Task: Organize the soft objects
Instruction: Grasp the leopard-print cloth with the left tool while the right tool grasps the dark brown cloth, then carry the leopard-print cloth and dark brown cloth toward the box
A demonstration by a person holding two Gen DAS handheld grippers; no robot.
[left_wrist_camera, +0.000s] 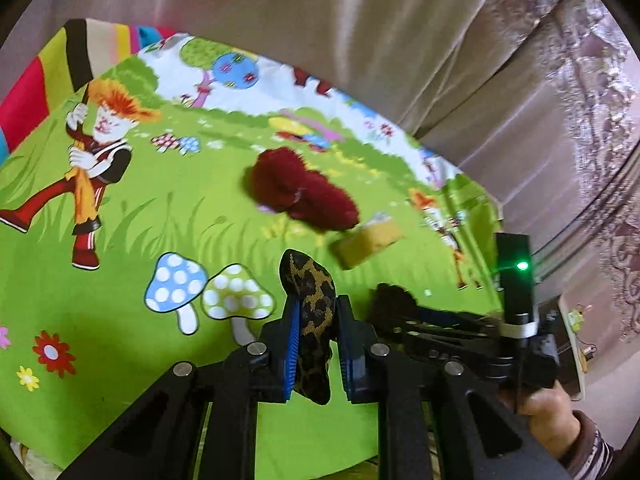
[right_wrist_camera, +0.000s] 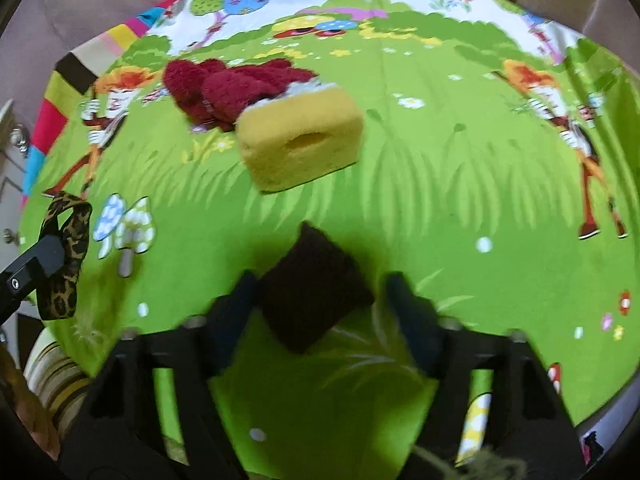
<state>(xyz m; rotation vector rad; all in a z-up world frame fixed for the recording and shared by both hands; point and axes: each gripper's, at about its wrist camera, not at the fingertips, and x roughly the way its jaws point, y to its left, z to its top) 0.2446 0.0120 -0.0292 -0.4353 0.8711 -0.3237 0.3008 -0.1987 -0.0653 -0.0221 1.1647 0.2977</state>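
Observation:
My left gripper point(left_wrist_camera: 318, 304) is shut on a leopard-print sock point(left_wrist_camera: 310, 276), pinched between its blue pads and lifted off the green cartoon bedsheet point(left_wrist_camera: 120, 240). The same sock point(right_wrist_camera: 66, 256) hangs at the left edge of the right wrist view. My right gripper point(right_wrist_camera: 320, 280) points down at a dark brown knitted piece point(right_wrist_camera: 316, 292) lying between its fingers. The left finger touches the piece and the right finger stands just off it, though the picture is blurred. Farther back lie a yellow sponge point(right_wrist_camera: 300, 144) and a fluffy dark red item point(right_wrist_camera: 224, 88), touching each other.
Beige curtains point(left_wrist_camera: 360, 40) hang behind the bed. The sheet's right edge drops off toward the floor point(left_wrist_camera: 580, 340). A striped fabric point(right_wrist_camera: 60, 376) lies at the lower left. A person's hand point(left_wrist_camera: 548, 420) grips the right tool's handle.

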